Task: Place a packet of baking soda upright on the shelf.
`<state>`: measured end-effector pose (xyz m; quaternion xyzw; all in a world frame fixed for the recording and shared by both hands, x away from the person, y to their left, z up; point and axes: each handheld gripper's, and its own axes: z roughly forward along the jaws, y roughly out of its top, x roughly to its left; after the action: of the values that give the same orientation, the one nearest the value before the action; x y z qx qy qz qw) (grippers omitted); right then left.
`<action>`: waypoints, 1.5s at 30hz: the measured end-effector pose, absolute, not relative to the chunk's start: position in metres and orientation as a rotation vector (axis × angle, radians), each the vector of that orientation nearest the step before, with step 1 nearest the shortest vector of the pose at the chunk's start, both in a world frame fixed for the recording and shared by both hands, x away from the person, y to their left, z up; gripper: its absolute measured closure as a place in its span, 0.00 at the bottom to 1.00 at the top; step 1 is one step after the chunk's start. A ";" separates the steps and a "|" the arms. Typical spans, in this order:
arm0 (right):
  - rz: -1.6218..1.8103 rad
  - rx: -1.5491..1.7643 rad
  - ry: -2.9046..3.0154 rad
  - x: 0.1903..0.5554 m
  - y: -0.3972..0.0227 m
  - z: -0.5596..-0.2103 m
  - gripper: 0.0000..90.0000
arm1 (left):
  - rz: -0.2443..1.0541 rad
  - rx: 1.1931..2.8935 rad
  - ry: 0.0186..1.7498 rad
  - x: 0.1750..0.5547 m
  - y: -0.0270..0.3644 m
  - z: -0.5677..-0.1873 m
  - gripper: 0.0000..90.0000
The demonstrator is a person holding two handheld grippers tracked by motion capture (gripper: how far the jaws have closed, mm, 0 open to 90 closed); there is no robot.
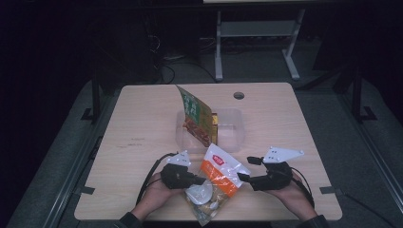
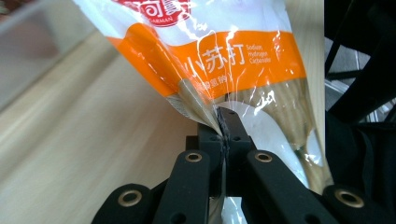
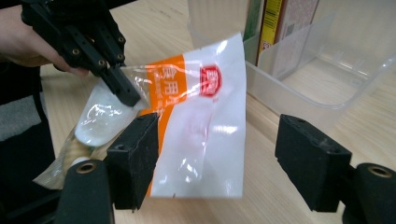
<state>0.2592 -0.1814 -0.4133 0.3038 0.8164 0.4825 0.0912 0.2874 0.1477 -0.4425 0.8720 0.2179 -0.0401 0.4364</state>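
Left tool [image 1: 202, 180]: pressed together on the side seam of the orange-and-white pouch [image 1: 216, 183]; you hold the pouch by that thin film edge alone
Right tool [image 1: 241, 177]: spread, pads clear of the pouch, just beside its right edge
Pouch position: lifted at the near edge of the desk [image 1: 142, 123], tilted, its lower end hanging past the left tool
Slip risk: the seam grip is narrow; the contents sag low, so a quick swing may pull the film out
Tear risk: a jerk loads the seam
Collision risk: the clear bin [image 1: 233, 130] already holds an upright green packet [image 1: 197, 116]; a low approach may knock it over
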 end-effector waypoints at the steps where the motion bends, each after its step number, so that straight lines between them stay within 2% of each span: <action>1: 1.441 0.902 2.424 0.259 -0.181 -0.413 0.33 | -0.087 2.155 0.552 0.287 0.152 -0.440 0.99; 11: 1.545 0.907 2.421 0.262 -0.175 -0.415 0.32 | 0.031 2.030 0.584 0.285 0.184 -0.416 1.00; 19: 1.595 0.881 2.435 0.266 -0.164 -0.415 0.32 | 0.082 1.952 0.599 0.285 0.193 -0.405 1.00; 30: 1.746 0.857 2.410 0.284 -0.148 -0.414 0.35 | 0.145 1.927 0.593 0.286 0.198 -0.395 1.00; 33: 1.776 0.853 2.402 0.290 -0.140 -0.416 0.38 | 0.156 1.913 0.599 0.286 0.200 -0.392 1.00; 36: 1.831 0.842 2.405 0.296 -0.131 -0.417 0.45 | 0.159 1.893 0.603 0.287 0.203 -0.390 1.00; 45: 1.932 0.809 2.431 0.305 -0.106 -0.421 0.84 | 0.153 1.858 0.617 0.287 0.207 -0.389 1.00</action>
<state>0.3050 -0.1059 -0.4208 0.2520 0.7572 0.6017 -0.0336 0.2867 0.2074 -0.3893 0.7867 0.2615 0.0649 0.5555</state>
